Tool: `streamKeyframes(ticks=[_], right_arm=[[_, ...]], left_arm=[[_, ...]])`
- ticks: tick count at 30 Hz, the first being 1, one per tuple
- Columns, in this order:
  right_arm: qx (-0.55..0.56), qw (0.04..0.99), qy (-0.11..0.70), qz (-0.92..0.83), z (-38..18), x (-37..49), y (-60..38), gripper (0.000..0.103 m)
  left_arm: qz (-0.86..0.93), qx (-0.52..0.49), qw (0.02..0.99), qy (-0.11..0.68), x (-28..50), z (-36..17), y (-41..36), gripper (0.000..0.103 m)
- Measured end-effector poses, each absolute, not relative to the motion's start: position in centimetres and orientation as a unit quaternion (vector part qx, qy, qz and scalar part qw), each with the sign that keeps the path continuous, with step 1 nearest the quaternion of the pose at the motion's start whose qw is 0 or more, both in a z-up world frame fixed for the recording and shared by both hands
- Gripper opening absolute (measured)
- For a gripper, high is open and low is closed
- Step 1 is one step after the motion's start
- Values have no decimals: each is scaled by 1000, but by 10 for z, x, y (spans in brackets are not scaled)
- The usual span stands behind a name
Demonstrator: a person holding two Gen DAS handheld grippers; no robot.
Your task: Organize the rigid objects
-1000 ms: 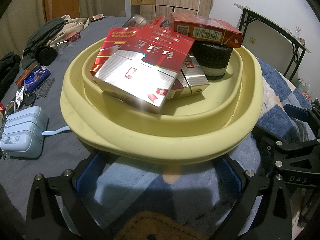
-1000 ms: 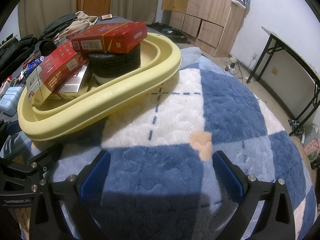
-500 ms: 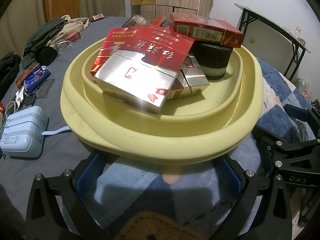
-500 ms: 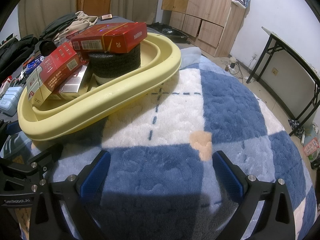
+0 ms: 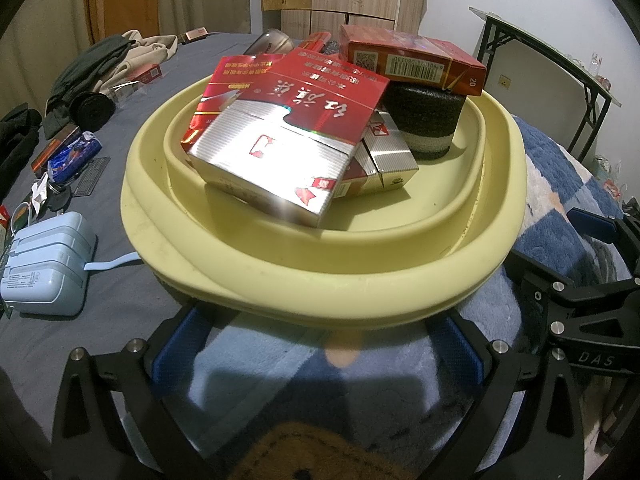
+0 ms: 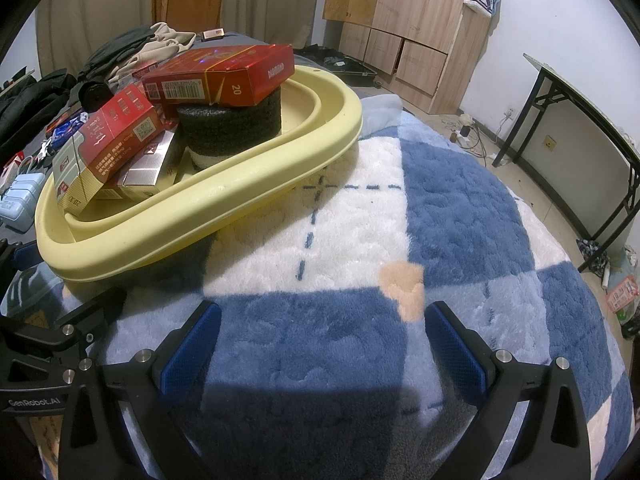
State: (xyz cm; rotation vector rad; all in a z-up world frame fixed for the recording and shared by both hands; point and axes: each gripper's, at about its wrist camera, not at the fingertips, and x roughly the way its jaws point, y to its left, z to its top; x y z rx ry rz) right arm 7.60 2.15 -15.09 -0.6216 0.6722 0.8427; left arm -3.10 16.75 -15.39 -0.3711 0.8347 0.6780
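A yellow basin [image 5: 360,276] [image 6: 224,216] sits on a bed. It holds several red and silver cigarette cartons [image 5: 288,128] [image 6: 108,140], a black foam roll [image 5: 424,120] [image 6: 232,124], and a red box [image 5: 412,60] [image 6: 224,76] on top of the roll. My left gripper [image 5: 316,360] is open and empty just in front of the basin's near rim. My right gripper [image 6: 320,344] is open and empty over the blue and white blanket [image 6: 440,208], to the right of the basin.
A pale blue case [image 5: 44,264], small packets [image 5: 72,152] and clothes [image 5: 108,60] lie on the grey sheet left of the basin. A folding table [image 6: 580,120] and wooden cabinets [image 6: 400,20] stand beyond the bed. The right gripper shows in the left wrist view [image 5: 580,300].
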Motion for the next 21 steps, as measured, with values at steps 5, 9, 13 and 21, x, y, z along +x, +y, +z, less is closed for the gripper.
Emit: streamKeyframes(ticks=[5, 9, 13, 21], right_arm=[[-291, 813, 315, 395, -151, 76, 21, 103], [-291, 812, 315, 395, -151, 76, 21, 103], [-291, 813, 315, 395, -151, 76, 21, 103], [-291, 813, 315, 395, -151, 76, 21, 103]], left_arm=[[321, -176, 843, 395, -31, -154, 168, 103], [321, -176, 843, 395, -31, -154, 168, 103], [321, -175, 843, 395, -31, -154, 168, 103], [321, -176, 843, 395, -31, -154, 168, 103]])
